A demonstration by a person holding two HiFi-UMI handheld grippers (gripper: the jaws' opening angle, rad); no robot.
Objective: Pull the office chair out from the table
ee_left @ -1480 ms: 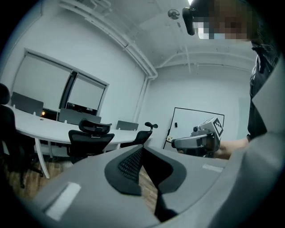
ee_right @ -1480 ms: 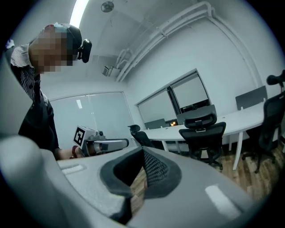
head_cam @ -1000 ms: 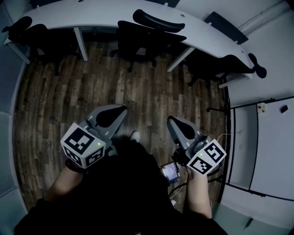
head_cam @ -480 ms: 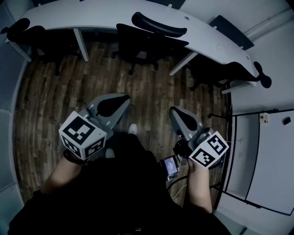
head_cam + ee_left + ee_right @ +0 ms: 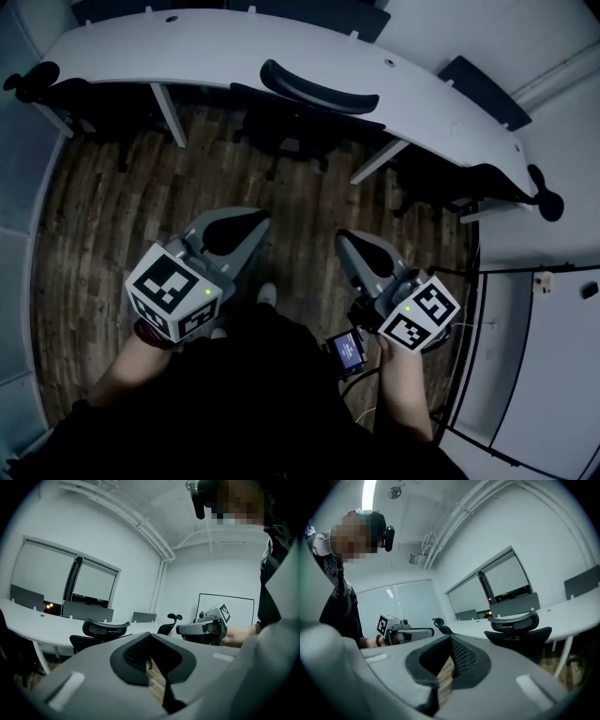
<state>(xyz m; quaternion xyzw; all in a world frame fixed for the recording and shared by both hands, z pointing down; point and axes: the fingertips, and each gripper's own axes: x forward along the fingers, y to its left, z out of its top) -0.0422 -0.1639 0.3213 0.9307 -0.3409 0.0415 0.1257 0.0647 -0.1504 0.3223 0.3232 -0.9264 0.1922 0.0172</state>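
Note:
A black office chair (image 5: 305, 111) with a curved headrest is tucked under the middle of the curved white table (image 5: 187, 42). It also shows ahead in the left gripper view as the chair (image 5: 99, 631) and in the right gripper view as the chair (image 5: 516, 626). My left gripper (image 5: 257, 218) and right gripper (image 5: 343, 241) are side by side over the wood floor, short of the chair and apart from it. Both point at the chair, with jaws shut and nothing between them. The left gripper (image 5: 150, 635) and the right gripper (image 5: 451, 639) show closed tips.
Two more black chairs stand at the table, one at the far left (image 5: 56, 82) and one at the right (image 5: 497, 178). White table legs (image 5: 169, 114) flank the middle chair. A whiteboard wall (image 5: 553, 356) runs on the right. Wood floor (image 5: 103, 197) lies between me and the table.
Both grippers have moved forward together toward the table. The table and middle chair sit lower and nearer in the head view. The jaws stayed shut.

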